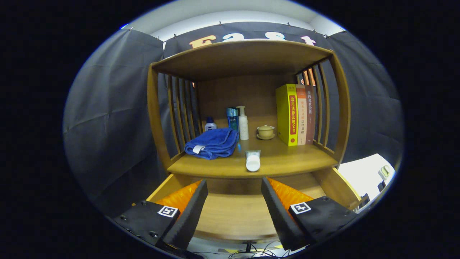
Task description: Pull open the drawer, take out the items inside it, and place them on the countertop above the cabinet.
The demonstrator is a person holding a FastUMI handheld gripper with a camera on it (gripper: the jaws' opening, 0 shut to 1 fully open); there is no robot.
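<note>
Gripper view: our gripper [233, 201] hangs spread and empty over the open drawer [230, 216]; the tube [253, 160] lies on the countertop [287, 158], so we check the drawer's hidden corners

Claw [234, 187] spread over open drawer [233, 216] (tube [253, 160] on countertop [287, 158])

The gripper [234, 190] hides both front corners of the open drawer [233, 216].
</note>
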